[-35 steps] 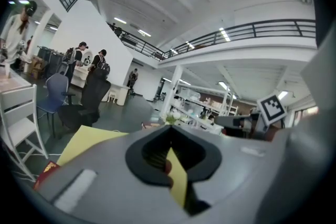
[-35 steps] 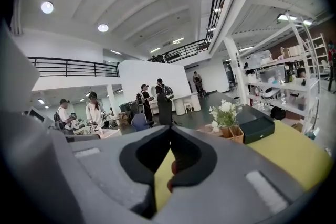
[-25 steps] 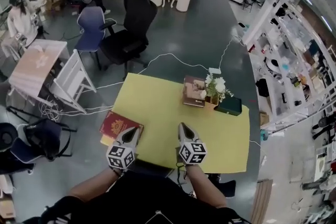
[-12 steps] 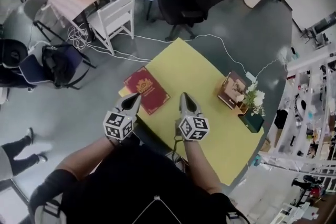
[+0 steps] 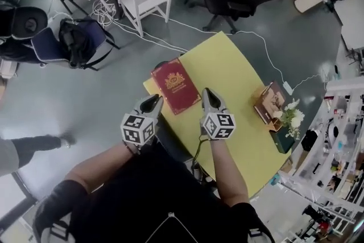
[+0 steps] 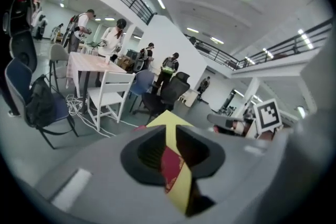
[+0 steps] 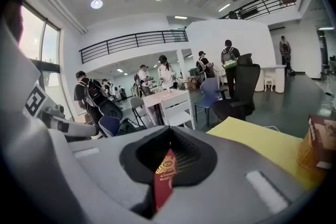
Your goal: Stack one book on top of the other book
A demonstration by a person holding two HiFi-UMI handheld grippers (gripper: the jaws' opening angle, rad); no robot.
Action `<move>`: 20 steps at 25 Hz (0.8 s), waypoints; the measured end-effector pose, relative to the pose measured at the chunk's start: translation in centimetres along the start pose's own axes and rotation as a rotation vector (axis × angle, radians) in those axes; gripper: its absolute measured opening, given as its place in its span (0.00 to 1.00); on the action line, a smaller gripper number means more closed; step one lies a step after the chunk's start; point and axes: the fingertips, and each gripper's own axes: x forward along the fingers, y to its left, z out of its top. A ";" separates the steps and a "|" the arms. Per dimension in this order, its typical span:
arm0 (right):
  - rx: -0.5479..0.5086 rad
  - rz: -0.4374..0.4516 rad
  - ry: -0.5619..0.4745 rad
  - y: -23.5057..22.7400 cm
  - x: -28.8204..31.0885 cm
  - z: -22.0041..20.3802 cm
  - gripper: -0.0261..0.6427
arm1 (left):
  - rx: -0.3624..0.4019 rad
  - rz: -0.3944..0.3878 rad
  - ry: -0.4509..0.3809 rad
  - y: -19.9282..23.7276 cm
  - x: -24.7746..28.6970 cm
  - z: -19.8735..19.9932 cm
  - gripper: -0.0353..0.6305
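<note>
On yellow table point(image 5: 230, 68), red book point(image 5: 176, 87) just ahead between left gripper point(image 5: 152, 103), jaws just opening, empty, and right gripper point(image 5: 210, 97), closed.

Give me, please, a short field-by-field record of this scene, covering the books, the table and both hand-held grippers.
surface: yellow table
red book: lies flat near the table's corner closest to the person, not gripped
brown book: far across the table, beside white flowers and a dark box
stacking: not yet done, books apart
left hand-held gripper: jaws slightly apart, just been opening, nothing between them, tips left of the red book
right hand-held gripper: jaws together, empty, tips right of the red book
</note>
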 end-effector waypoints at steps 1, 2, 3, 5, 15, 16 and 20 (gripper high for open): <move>-0.012 0.019 0.021 -0.1 0.8 -0.6 0.05 | -0.017 0.012 0.011 0.4 0.3 -0.5 0.17; -0.019 0.038 0.043 -0.3 1.6 -1.2 0.13 | -0.031 0.023 0.022 0.8 0.7 -1.1 0.20; -0.024 0.054 0.066 -0.5 2.4 -1.9 0.19 | -0.045 0.035 0.033 1.3 1.1 -1.7 0.23; -0.033 0.078 0.115 -1.2 4.1 -3.4 0.21 | -0.078 0.057 0.054 2.3 2.2 -3.0 0.25; -0.051 0.214 0.400 -3.3 11.6 -12.4 0.38 | -0.275 0.144 0.177 7.7 7.9 -10.3 0.42; -0.056 0.226 0.426 -3.4 12.1 -13.2 0.39 | -0.293 0.152 0.192 8.1 8.4 -10.9 0.42; -0.063 0.261 0.524 -4.4 14.0 -16.0 0.42 | -0.338 0.181 0.253 9.4 10.4 -13.4 0.44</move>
